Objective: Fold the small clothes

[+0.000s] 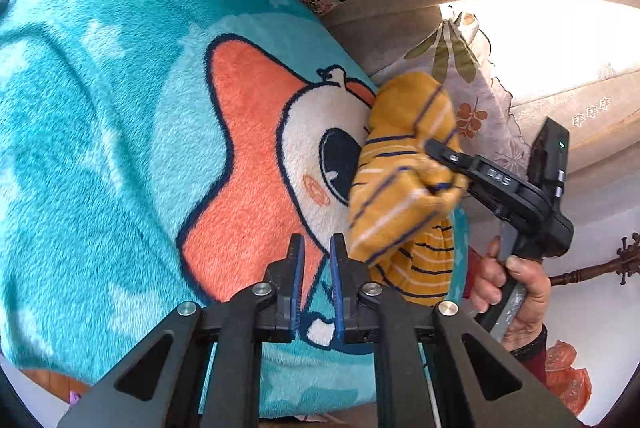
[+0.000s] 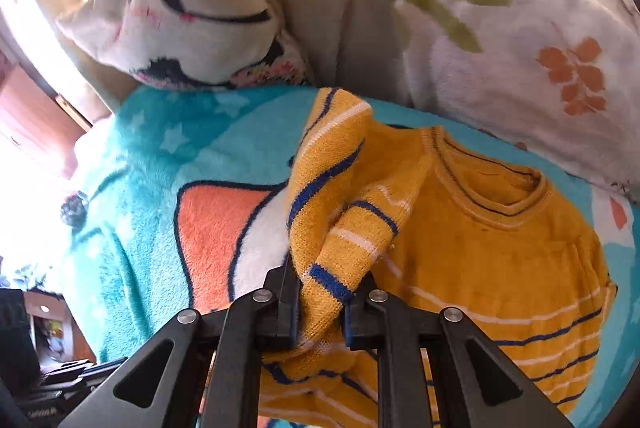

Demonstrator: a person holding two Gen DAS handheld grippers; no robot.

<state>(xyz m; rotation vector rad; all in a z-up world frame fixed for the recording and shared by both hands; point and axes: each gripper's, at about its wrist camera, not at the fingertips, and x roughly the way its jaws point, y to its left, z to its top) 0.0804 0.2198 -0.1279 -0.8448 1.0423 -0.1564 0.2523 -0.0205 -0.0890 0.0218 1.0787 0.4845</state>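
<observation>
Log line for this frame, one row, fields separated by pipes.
phase: folding sleeve | right gripper: shut on sweater sleeve | left gripper: open, empty | surface: teal blanket

black fingers (image 1: 297,268) with blue pads, silver screws (image 1: 262,289).

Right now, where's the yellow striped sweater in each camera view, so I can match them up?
Left wrist: yellow striped sweater at center right, bunched in the right gripper.
Right wrist: it fills the lower right, collar up, its sleeve pinched at bottom center.
Shared landmark: orange star on the teal blanket.
</observation>
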